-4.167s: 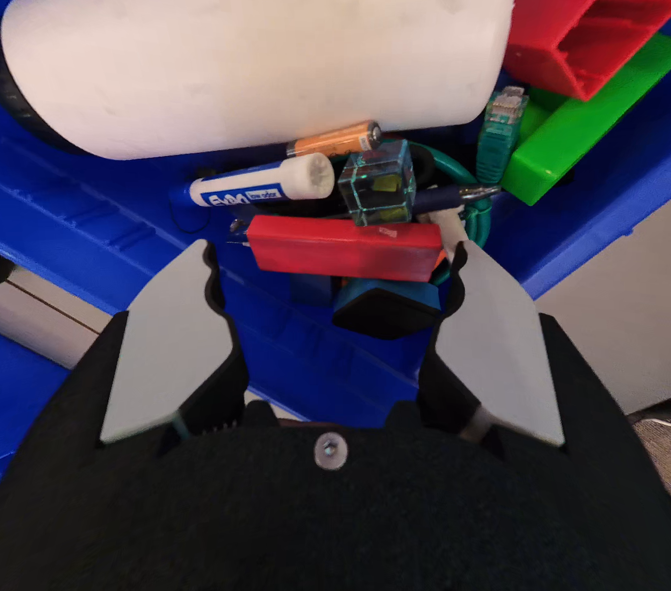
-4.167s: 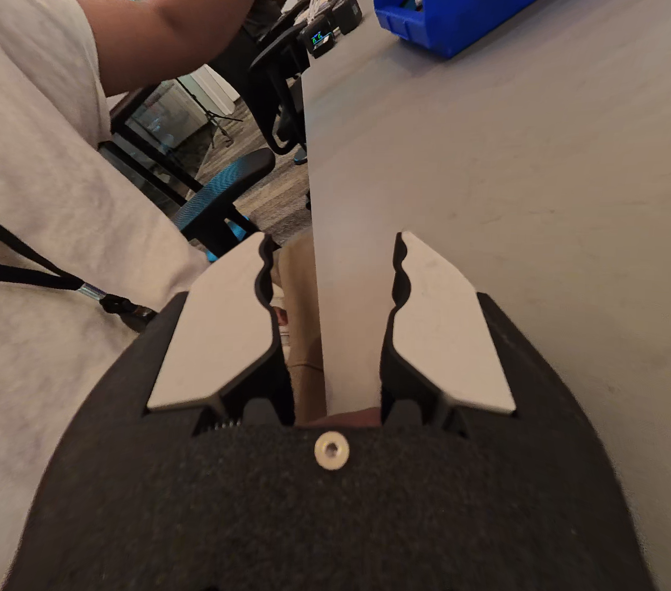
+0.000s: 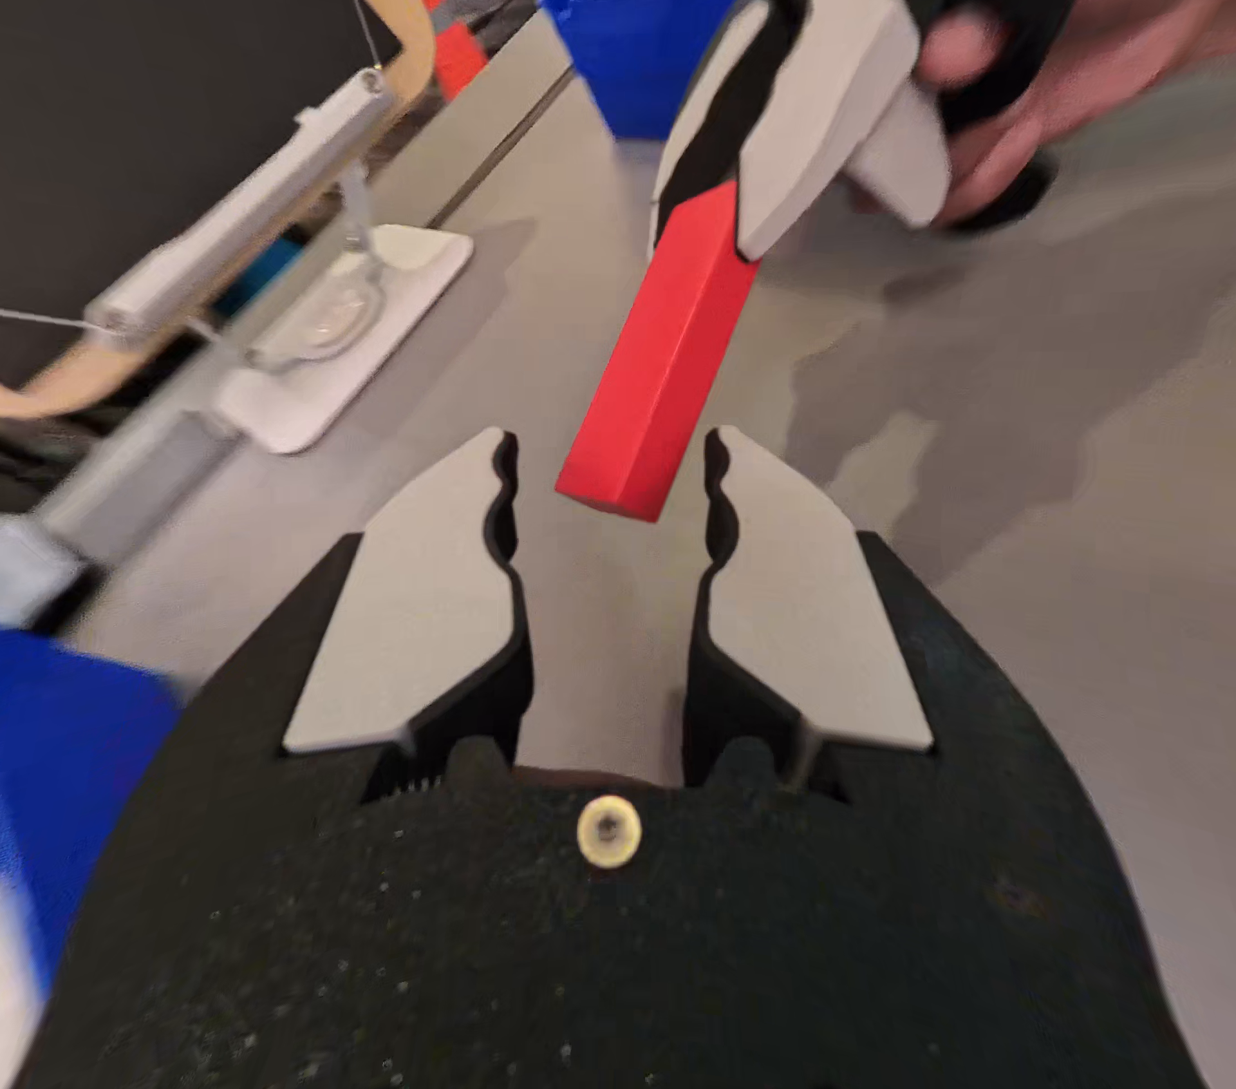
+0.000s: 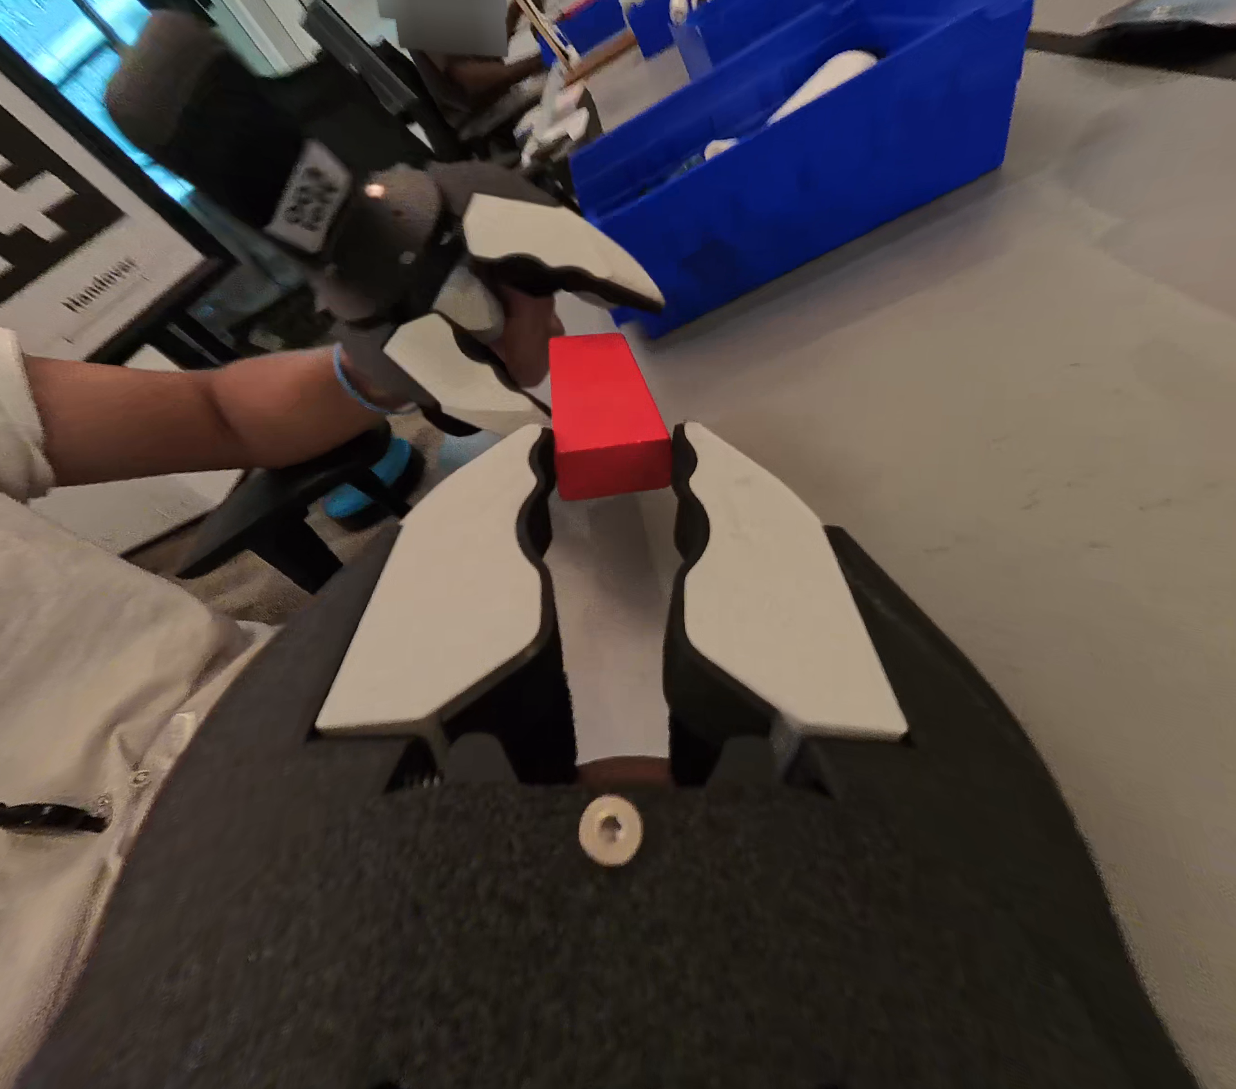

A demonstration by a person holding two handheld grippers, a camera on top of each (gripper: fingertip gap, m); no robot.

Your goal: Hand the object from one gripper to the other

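Right wrist view showed the long red rectangular plastic block (image 4: 610,421) clamped at its near end between the fingertips of the right gripper (image 4: 612,458), both black pads pressed against its side faces. The block stuck out forward, held in the air above the plain grey tabletop (image 4: 970,455), not resting on it. Holding it by one end left most of its length free, which I judged was deliberate: it gave the other claw bare stock to take hold of.

In the left wrist view the same block (image 3: 659,361) ran from the far claw down toward the camera, its free end lying between the tips of the left gripper (image 3: 610,471). That claw stood spread, with visible gaps on both sides of the block and no pad touching it. It was lined up roughly along the block's axis, so a simple closing would catch the two long faces.

Whether the transfer was arriving or departing could not be told from this moment alone; only one claw bore the load.

A blue plastic bin (image 4: 836,167) holding pale objects sat on the table beyond, well apart from the exchange. The person's hand (image 3: 1083,20) wrapped the right gripper's black handle. Motion blur softened the far claw in both views.
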